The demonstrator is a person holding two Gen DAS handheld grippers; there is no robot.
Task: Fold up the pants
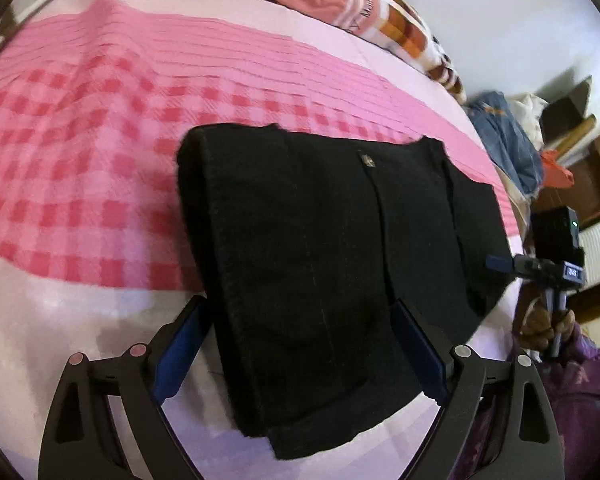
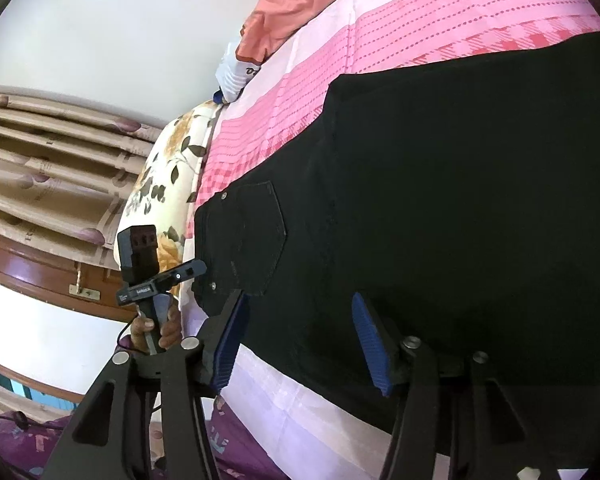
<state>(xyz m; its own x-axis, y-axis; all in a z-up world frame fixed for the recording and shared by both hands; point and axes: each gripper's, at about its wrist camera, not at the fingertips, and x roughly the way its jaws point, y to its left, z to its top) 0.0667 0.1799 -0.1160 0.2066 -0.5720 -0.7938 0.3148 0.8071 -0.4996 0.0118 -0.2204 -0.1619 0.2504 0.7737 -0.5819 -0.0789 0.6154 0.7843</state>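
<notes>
I'm holding both tongs, left tongs (image 1: 300,354) and right tongs (image 2: 298,344), released over the pants (image 1: 328,232), folded compactly mid-frame; maybe one fold remaining.

both views are bright with soft, even daylight; no hard shadows fall on the bed (image 1: 80,160). the fisheye lenses bend straight lines strongly and leave black corners around a round picture. the black pants (image 1: 320,248) read as a nearly detailless dark mass, seams faintly visible. the left wrist view is slightly smeared, its checks soft; the white wall (image 2: 100,20) looks washed out.
</notes>
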